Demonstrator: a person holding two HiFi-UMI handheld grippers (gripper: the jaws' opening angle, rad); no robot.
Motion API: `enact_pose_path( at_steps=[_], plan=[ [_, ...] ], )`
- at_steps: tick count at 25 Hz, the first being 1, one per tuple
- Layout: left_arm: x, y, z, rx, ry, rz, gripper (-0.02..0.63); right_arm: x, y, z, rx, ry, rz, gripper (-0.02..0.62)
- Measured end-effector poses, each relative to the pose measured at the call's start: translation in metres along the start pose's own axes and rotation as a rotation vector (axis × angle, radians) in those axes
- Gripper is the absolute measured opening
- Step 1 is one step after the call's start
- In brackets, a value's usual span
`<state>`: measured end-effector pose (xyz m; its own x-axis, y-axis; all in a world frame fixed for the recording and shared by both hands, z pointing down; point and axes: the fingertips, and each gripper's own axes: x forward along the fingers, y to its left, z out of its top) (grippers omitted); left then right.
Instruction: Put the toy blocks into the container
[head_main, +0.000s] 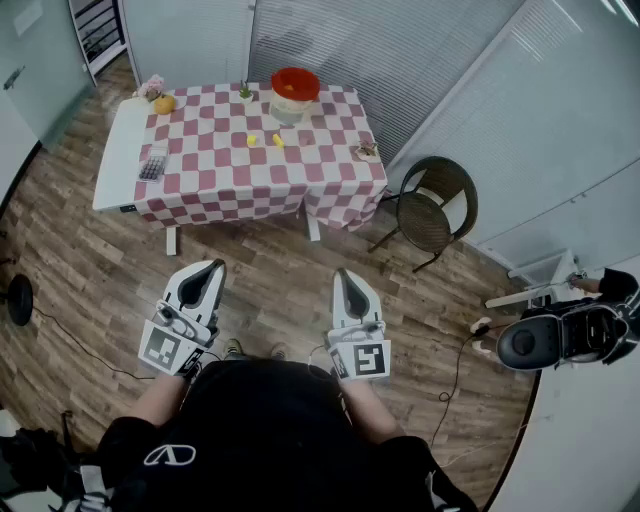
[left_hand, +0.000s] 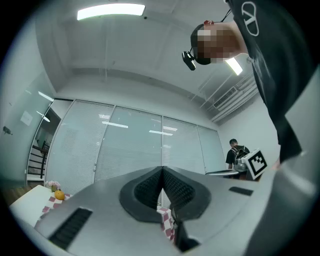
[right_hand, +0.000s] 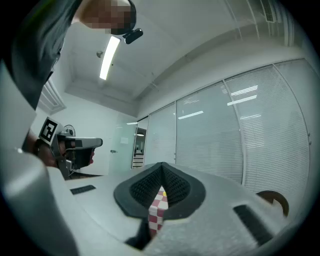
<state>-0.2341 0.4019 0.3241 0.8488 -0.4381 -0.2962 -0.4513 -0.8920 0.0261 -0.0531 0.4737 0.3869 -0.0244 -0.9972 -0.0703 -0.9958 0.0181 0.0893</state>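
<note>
left tool (head_main: 211, 268) and right tool (head_main: 345, 274) closed, empty, well apart from table (head_main: 220, 172).

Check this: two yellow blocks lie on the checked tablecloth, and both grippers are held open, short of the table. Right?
Not open: the left gripper and right gripper are shut, as each gripper view shows. The yellow blocks do lie on the tablecloth, grippers short of it.
</note>
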Motion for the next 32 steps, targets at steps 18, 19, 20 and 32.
enact_pose_path(
  at_steps=[18,19,20,32],
  plan=[
    [0.016,-0.011,-0.009,0.0,0.005,0.022,0.006,-0.007,-0.031,0.006,0.053,-0.071,-0.008,-0.002],
    [0.019,-0.013,-0.01,0.005,0.006,0.026,0.006,-0.007,-0.035,0.006,0.057,-0.075,-0.002,-0.003],
    [0.022,-0.014,-0.01,0.008,0.006,0.034,0.006,-0.007,-0.039,0.005,0.062,-0.078,0.005,-0.003],
    [0.073,-0.003,-0.025,0.065,0.023,0.111,0.006,0.033,-0.083,-0.011,0.107,-0.113,0.11,-0.002]
  ],
)
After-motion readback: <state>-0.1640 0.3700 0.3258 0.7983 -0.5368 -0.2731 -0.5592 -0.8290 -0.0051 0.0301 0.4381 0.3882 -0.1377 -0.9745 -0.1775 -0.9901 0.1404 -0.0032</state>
